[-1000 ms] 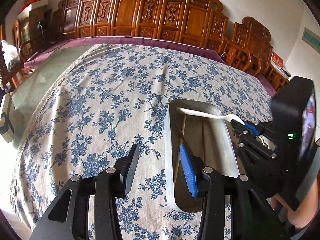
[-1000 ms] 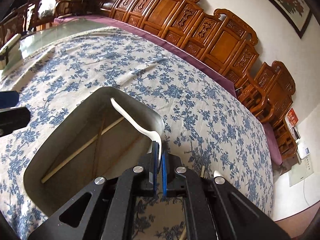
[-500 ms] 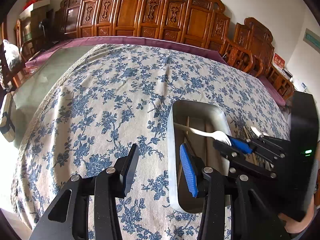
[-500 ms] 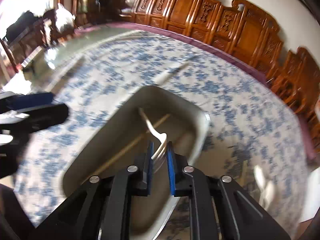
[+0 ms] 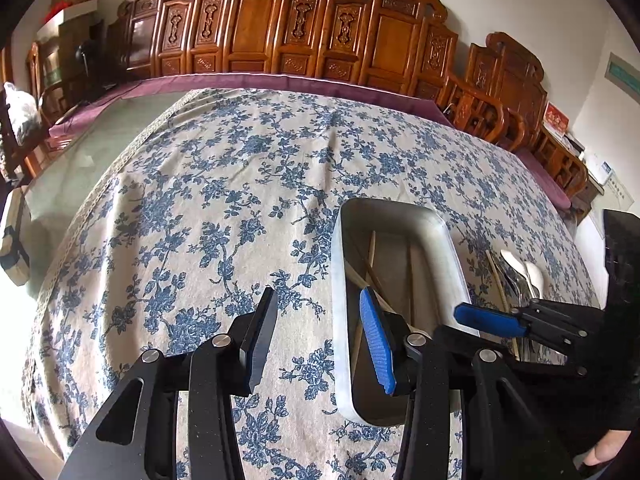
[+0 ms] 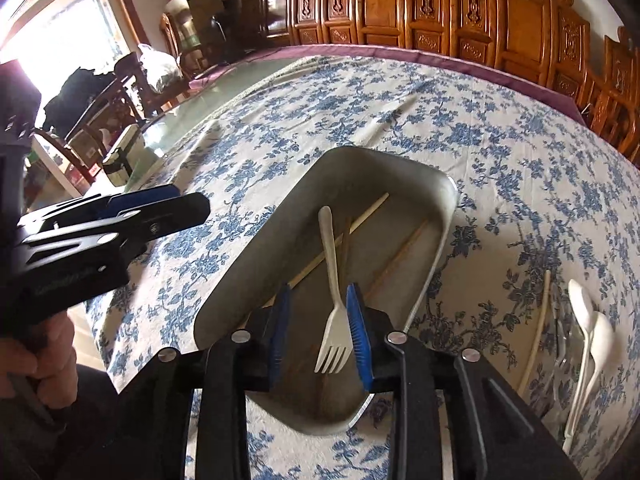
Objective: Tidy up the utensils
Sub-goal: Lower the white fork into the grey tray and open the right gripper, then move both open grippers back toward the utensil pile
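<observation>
We see the right claw [image 6: 316,328] with its ribbed blue pads spread apart over the near end of the tray [image 6: 444,216], gripping nothing. A white plastic fork [image 6: 332,300] lies between the pads in the tray, tines toward the camera, its slim handle crossing pale wooden chopsticks [image 6: 400,256]. The tray is a smooth grey metal oblong with rounded corners.

The left claw [image 5: 316,336] hangs wide open and empty, one finger over the cloth [image 5: 224,184], the other above the tray's near rim.

Only the right view shows the fork; in the left view we find just chopsticks in the tray. Both views show white spoons [image 6: 592,332] and a loose chopstick [image 6: 536,328] on the cloth, right of the tray.

The surface wears a cream cloth printed with blue flowers, over a purple underlay [image 5: 224,80]. Carved reddish wooden chairs [image 5: 280,24] line the white wall behind.
</observation>
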Tool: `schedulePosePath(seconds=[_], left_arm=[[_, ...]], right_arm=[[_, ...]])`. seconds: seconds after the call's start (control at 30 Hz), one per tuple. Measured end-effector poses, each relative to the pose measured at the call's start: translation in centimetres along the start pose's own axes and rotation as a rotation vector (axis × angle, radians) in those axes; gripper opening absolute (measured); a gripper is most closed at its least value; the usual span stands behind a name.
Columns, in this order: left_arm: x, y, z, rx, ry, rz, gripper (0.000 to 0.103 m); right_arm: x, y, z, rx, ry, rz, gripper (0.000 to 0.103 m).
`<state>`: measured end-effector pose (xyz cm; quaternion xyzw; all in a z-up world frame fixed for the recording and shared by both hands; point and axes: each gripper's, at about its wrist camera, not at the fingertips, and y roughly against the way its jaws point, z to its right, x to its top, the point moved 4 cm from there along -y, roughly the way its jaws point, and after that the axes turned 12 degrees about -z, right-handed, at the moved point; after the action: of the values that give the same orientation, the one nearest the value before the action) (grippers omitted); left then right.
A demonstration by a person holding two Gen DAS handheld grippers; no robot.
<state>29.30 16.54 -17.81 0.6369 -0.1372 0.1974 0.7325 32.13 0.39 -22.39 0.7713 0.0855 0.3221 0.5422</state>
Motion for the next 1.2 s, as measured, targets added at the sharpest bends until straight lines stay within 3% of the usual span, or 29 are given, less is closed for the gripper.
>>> schedulePosePath(seconds=[0.63,0.73,0.8,1.2], left_arm=[[-0.7,-0.1,7.3,-0.015,-0.146,0.015,0.041],[-0.9,-0.2,8.9,-0.024,-0.169,0.017,0.049],[-1.2,-0.2,10.1,-0.022,-0.191,0.024,0.055],[-3.6,-0.9,16.8,-0.024,-0.321,0.040,0.060]], right_arm=[[-8.6,8.9,8.2,-0.170,-0.070,0.101,0.032],[-10.5,10.3,10.5,-0.219,-0.111,0.112,0.032],[-11.4,10.7,11.6,-0.231,-0.142,0.116,0.032],[-15.8,9.9,16.1,-0.318,-0.197,0.059,0.031]])
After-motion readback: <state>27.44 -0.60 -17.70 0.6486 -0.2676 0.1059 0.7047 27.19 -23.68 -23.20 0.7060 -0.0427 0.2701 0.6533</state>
